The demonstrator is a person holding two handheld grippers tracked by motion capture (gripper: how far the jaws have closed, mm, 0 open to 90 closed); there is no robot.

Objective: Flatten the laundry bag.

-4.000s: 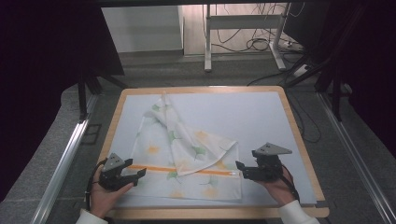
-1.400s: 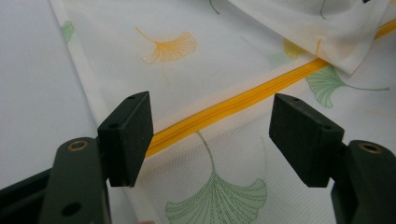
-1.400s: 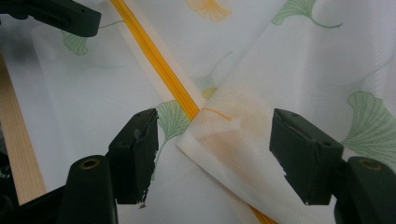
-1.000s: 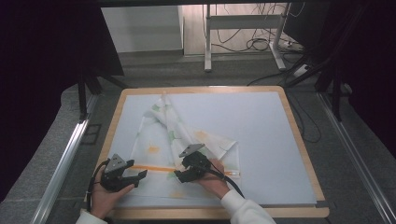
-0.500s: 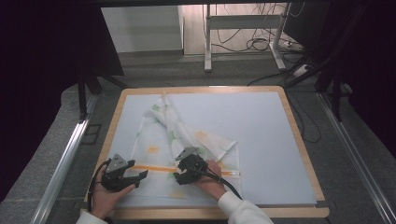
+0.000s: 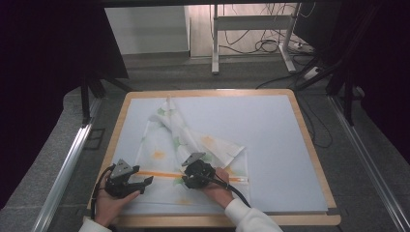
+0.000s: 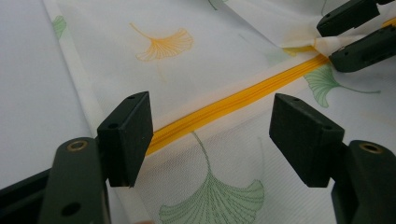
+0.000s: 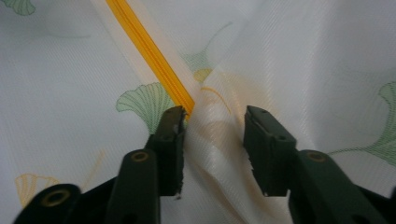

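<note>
My right claw [image 8: 212,123], jaws just closing on the cloth fold [image 8: 219,140] beside the zipper [image 8: 149,53], should pinch fully before lifting; left claw [image 7: 210,135] wide open, empty.

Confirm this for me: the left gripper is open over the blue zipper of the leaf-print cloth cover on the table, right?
Not quite: the zipper is orange-yellow, not blue, as the left gripper view shows. The rest holds: the left gripper is open over it, on the leaf-print cloth cover on the table.

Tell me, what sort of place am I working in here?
Probably a lab or workshop test station: a wood-framed white work board, loose black cables on the floor, and metal desk legs behind.
</note>
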